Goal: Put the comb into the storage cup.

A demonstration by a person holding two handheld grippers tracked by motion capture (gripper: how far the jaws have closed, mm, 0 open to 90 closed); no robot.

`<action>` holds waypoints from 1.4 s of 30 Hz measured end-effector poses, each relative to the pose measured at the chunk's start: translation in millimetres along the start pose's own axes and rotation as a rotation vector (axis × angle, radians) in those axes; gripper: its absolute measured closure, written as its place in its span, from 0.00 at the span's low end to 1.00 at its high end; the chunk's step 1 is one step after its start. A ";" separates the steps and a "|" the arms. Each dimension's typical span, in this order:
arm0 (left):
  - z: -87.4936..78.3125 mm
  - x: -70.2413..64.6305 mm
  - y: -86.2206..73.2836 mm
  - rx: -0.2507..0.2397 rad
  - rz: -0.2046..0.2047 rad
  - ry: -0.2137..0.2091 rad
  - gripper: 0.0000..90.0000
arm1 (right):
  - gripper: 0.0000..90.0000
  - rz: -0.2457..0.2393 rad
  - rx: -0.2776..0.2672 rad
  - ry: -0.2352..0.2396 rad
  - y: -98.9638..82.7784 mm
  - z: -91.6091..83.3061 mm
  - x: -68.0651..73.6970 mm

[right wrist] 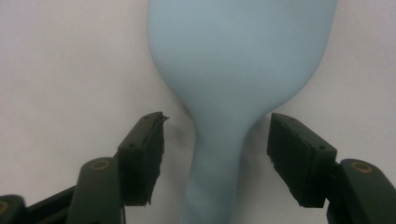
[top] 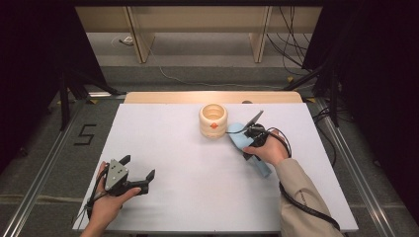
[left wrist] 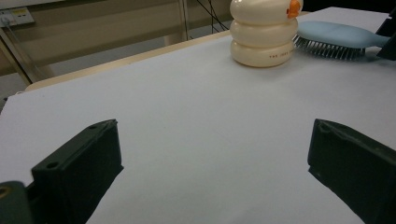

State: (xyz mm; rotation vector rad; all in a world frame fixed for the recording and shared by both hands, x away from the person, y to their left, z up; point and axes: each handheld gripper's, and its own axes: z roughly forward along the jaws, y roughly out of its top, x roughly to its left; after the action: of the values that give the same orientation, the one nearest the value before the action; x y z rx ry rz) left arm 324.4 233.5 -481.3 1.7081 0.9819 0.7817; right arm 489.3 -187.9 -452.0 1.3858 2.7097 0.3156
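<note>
1. At the lower left of the high view we see the left gripper point(top: 140, 167) resting on the white table point(top: 188, 173), its jaws wide apart with nothing between them.
2. Just above the frame's centre stands a cream ribbed cup point(top: 213, 120) with an orange spot on its side.
3. Just right of the cup, nearly touching it, lies the blue brush point(top: 238, 139), bristles down, its handle running toward the lower right.
4. Right of centre, the right gripper point(right wrist: 215, 156) straddles the brush's neck; its jaws stand half open, gaps showing on both sides, not pressing it.
</note>
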 end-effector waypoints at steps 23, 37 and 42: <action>-0.2 0.3 -0.3 -0.001 -0.005 -0.001 0.03 | 0.70 0.081 0.031 -0.010 4.0 3.9 0.9; -0.5 0.3 -0.2 -0.001 -0.006 -0.002 0.04 | 0.78 0.119 0.038 -0.006 3.5 3.5 1.8; -0.4 0.4 -0.3 -0.001 -0.007 -0.002 0.04 | 0.78 0.125 0.033 -0.002 2.6 3.4 1.1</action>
State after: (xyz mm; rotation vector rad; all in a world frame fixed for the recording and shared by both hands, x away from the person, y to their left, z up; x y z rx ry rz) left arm 324.2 234.1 -481.5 1.7038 0.9858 0.7760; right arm 491.4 -185.0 -454.7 1.5669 2.6439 0.2789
